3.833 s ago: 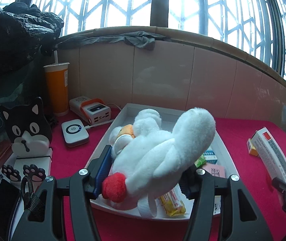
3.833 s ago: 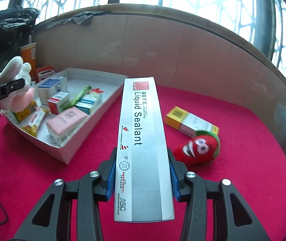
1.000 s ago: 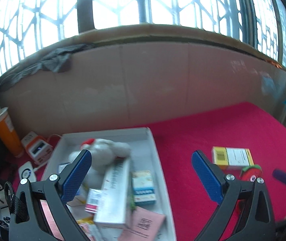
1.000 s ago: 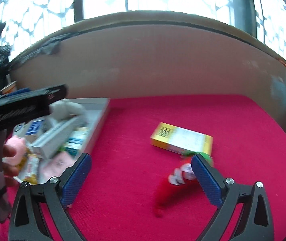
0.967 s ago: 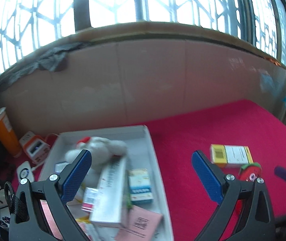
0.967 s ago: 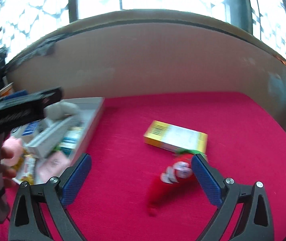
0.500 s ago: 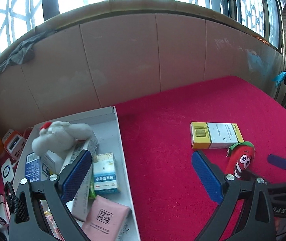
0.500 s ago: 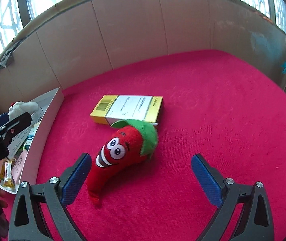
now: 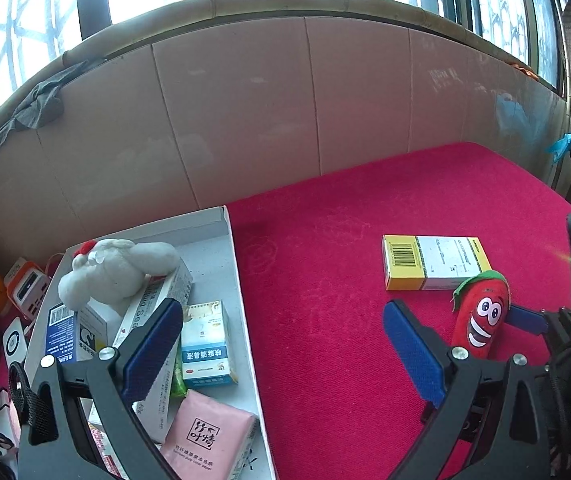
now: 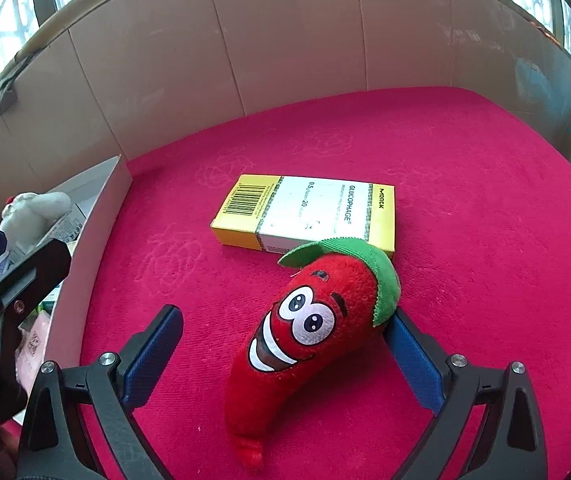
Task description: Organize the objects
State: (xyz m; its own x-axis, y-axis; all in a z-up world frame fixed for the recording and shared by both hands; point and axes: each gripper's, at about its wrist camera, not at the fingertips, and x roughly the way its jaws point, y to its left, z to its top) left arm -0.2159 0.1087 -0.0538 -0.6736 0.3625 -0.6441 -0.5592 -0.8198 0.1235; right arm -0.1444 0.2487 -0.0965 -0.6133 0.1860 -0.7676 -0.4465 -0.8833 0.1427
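Tongs in the right hand [image 10: 281,356] sat nearest, spread wide and empty, straddling a red plush chilli pepper with a green felt cap and a stitched grin [image 10: 305,336]. The toy lay slantwise on the bench [image 10: 485,184], a surface covered in crimson pile fabric. Its capped end touched the right blue pad, while a clear gap stood between its body and the left pad. That lopsided fit suggested the tongs had been set around the toy for a grasp but not centred on it; closing from there would likely have nudged it sideways before it was pinched.

Just beyond the cap lay a flat yellow-and-white cardboard medicine box with a barcode [image 10: 309,212], touching or nearly touching the toy. By my reading, these two were the last loose items outside the tray, so the sorting looked almost done.

Left-hand tongs [image 9: 281,356] were likewise spread and held nothing, hovering over the right wall of a shallow white cardboard tray [image 9: 241,280]. Probably they waited there, out of the way.

Inside the tray, packed close, lay a pink tissue packet [image 9: 205,436], a blue-and-white small box [image 9: 205,340], a long white carton [image 9: 153,304], and, farthest back, a white stuffed animal with a red tuft [image 9: 113,268] resting on that carton.
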